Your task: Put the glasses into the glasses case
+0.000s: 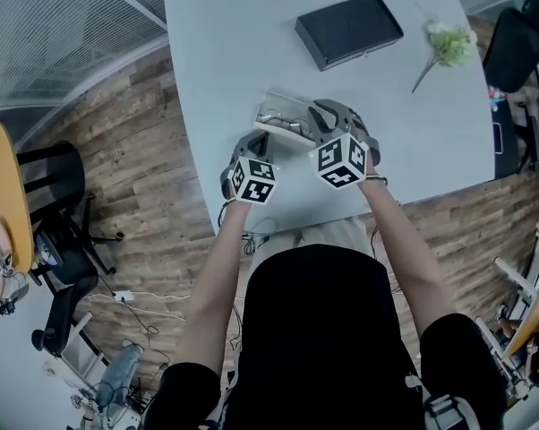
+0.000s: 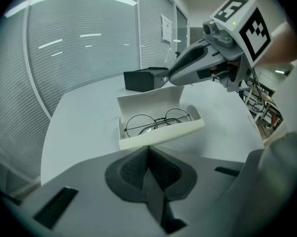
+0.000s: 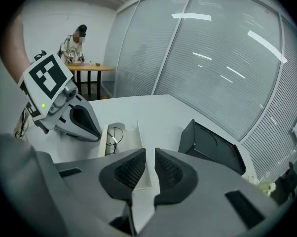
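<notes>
The white glasses case (image 2: 161,135) lies open on the white table (image 1: 216,52), lid upright behind it. Thin round-rimmed glasses (image 2: 156,121) rest inside its tray. My left gripper (image 2: 148,151) sits just in front of the case, its pads closed together with nothing between them. My right gripper (image 3: 149,156) hovers above the case's lid (image 3: 138,137) with a narrow gap between its pads and nothing in that gap. In the head view both grippers, left (image 1: 259,138) and right (image 1: 316,116), flank the case (image 1: 274,110) near the table's front edge.
A black box (image 1: 348,29) lies further back on the table, and a small flower sprig (image 1: 447,45) at the far right. Office chairs (image 1: 59,195) stand on the wood floor at left. A person (image 3: 78,41) sits at a yellow table in the background.
</notes>
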`<move>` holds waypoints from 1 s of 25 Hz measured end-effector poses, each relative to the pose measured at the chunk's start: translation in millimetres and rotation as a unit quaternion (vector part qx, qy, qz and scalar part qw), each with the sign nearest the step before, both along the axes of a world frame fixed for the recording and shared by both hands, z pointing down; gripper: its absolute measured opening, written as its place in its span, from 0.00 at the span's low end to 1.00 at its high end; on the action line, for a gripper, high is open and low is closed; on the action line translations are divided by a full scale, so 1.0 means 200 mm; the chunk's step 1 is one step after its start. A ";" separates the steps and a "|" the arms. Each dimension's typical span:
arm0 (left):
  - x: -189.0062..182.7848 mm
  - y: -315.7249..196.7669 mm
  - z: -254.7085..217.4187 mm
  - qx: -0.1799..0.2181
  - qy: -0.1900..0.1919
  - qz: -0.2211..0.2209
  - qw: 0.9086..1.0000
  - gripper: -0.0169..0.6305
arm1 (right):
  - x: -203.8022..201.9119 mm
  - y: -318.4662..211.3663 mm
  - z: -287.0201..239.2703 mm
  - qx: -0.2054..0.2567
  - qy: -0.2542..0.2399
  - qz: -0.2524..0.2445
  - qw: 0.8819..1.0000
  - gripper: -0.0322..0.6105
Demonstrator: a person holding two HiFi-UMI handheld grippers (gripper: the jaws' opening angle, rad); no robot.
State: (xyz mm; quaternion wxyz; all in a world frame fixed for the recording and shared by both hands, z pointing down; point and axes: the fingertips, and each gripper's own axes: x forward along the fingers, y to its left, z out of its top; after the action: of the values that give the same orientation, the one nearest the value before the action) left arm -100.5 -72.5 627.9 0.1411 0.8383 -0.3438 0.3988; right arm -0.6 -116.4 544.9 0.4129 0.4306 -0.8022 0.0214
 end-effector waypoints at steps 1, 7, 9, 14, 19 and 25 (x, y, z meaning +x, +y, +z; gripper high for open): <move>0.00 0.00 0.00 -0.010 0.005 -0.007 1.000 0.06 | 0.02 0.00 0.01 -0.005 -0.004 0.000 1.000 0.16; -0.01 0.03 -0.07 -0.032 0.008 -0.046 0.998 0.06 | 0.08 0.01 0.02 -0.024 -0.031 -0.019 0.999 0.17; -0.02 0.06 -0.10 -0.038 0.020 -0.068 0.997 0.06 | 0.07 0.02 0.02 -0.027 -0.042 -0.031 0.998 0.16; 0.01 0.15 -0.18 -0.040 0.043 -0.100 0.993 0.06 | 0.08 0.03 0.02 -0.030 -0.071 -0.036 0.996 0.16; 0.04 0.24 -0.28 -0.035 0.052 -0.109 0.992 0.06 | 0.07 0.05 0.01 -0.047 -0.115 -0.027 0.992 0.15; 0.07 0.31 -0.38 -0.025 0.066 -0.118 0.991 0.06 | 0.06 0.11 0.01 -0.059 -0.140 -0.027 0.988 0.15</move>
State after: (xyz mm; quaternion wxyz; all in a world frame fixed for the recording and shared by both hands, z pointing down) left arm -85.8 -10.0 551.6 0.2305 0.8126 -0.4198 0.3322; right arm 10.5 -94.3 547.9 0.3212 0.3765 -0.8610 0.1174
